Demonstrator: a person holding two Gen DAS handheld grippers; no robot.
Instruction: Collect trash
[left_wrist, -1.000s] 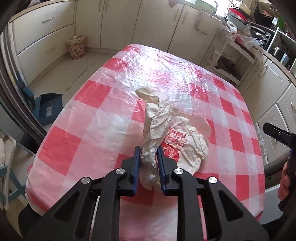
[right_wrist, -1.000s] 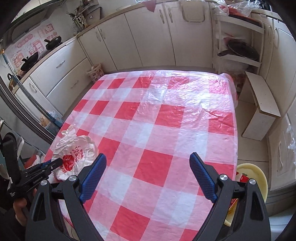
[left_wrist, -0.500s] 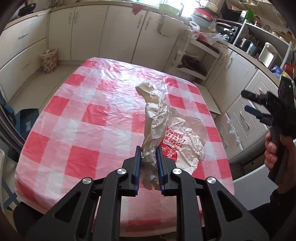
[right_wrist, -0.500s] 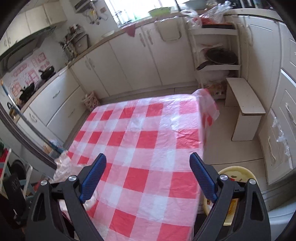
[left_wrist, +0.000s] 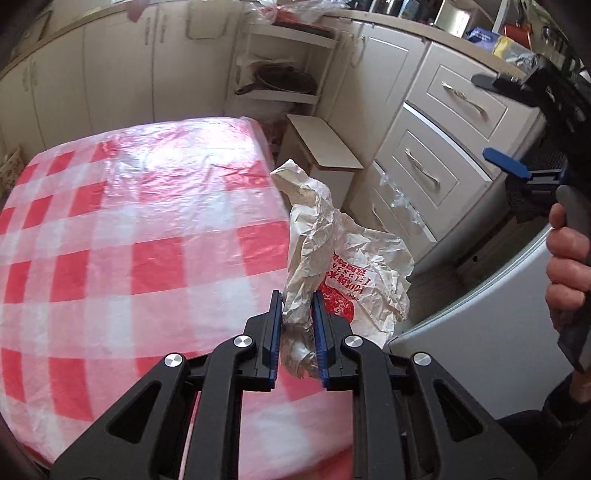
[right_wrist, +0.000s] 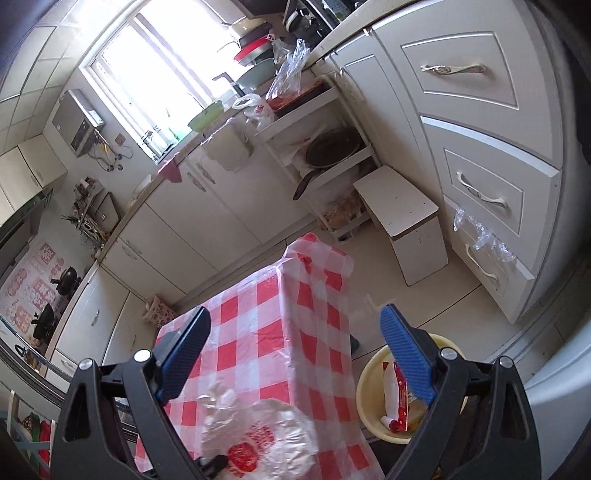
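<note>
The crumpled white plastic bag with red print (left_wrist: 343, 266), a second ago over the middle of the red-and-white checked tablecloth (left_wrist: 129, 236), now hangs past its right edge, pinched in the left gripper (left_wrist: 297, 332): carried off toward disposal, I judge. At lower right, only the right wrist view shows the yellow plastic bin (right_wrist: 373, 373) holding wrappers, behind the wide, empty right gripper (right_wrist: 295, 354)

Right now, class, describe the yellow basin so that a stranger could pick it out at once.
Start at the table with the red-and-white checked cloth, then look down to the floor by its near corner. There sits a round pale-yellow basin holding a red wrapper, the only yellow vessel there.
</note>
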